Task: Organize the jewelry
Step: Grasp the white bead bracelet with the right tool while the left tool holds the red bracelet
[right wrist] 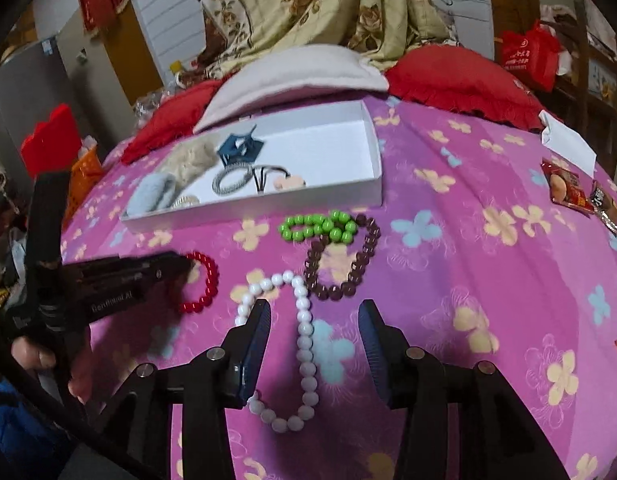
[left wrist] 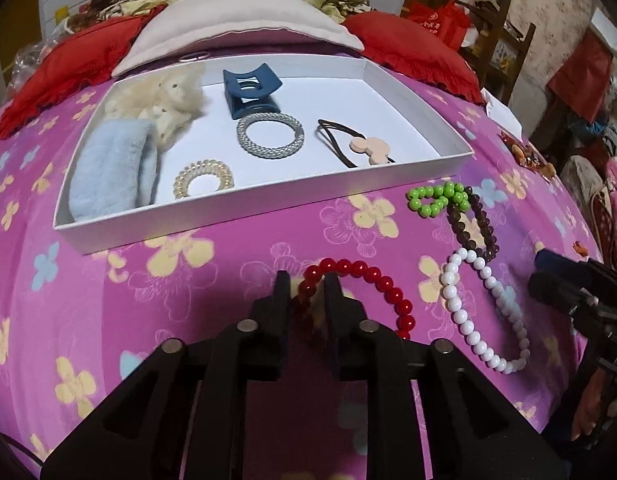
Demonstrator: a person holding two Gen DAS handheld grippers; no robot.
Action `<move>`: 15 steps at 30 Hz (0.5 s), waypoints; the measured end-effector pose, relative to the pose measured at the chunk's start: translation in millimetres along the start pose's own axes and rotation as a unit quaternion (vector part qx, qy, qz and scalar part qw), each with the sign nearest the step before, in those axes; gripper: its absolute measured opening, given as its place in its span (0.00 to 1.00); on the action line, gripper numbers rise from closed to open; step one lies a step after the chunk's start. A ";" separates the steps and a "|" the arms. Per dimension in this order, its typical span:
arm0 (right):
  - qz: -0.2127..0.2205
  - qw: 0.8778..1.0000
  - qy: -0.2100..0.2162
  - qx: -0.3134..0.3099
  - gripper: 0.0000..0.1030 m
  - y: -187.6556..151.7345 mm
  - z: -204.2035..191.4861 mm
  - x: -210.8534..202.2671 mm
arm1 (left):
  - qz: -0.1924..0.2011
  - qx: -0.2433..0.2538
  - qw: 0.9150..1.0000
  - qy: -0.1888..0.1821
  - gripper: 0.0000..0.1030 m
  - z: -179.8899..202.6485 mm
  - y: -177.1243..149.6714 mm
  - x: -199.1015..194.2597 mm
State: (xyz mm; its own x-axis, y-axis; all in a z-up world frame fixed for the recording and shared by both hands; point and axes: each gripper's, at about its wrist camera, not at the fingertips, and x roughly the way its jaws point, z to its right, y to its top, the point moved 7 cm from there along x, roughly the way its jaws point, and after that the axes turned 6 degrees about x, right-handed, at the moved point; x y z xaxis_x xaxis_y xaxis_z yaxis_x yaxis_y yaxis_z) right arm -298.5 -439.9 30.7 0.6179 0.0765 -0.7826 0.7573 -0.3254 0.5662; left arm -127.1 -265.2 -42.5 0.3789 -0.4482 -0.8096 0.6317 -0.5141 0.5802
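My left gripper [left wrist: 306,282] is shut on the left end of a red bead bracelet [left wrist: 372,280] lying on the purple flowered bedspread; it also shows in the right wrist view [right wrist: 206,280]. My right gripper [right wrist: 314,312] is open, its fingers straddling a white bead bracelet [right wrist: 302,340], not touching it. A brown bead bracelet [right wrist: 340,264] and a green bead bracelet [right wrist: 320,226] lie beyond. A white tray [left wrist: 268,216] holds a blue claw clip [left wrist: 250,90], a silver ring scrunchie [left wrist: 270,134], a spiral tie [left wrist: 202,178] and fluffy items.
Red cushions [left wrist: 412,48] and a pale pillow [left wrist: 244,24] lie behind the tray. Snack packets [right wrist: 568,188] and a white paper [right wrist: 568,140] sit at the bed's right edge. The bed drops off to clutter on both sides.
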 end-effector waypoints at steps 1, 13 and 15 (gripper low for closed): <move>-0.004 1.000 -0.003 -0.005 0.42 -2.0 -1.7 2.4 | 0.001 0.000 1.000 -0.003 0.20 0.2 0.3 0.1; -0.027 0.998 -0.039 -0.041 0.36 -17.7 -11.2 23.3 | 0.015 0.019 1.000 0.001 0.30 8.5 0.4 1.1; -0.023 0.998 -0.046 -0.046 0.32 -18.2 -11.6 24.0 | 0.015 0.020 1.000 0.008 0.24 8.6 -0.2 1.3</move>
State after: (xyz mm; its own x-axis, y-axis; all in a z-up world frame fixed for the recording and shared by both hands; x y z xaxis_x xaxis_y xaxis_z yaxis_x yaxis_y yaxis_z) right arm -295.1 -421.2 4.6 0.5626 0.0003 -0.8267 0.8037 -0.2344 0.5469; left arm -132.5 -272.0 -42.9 0.4078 -0.4518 -0.7934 0.5929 -0.5299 0.6064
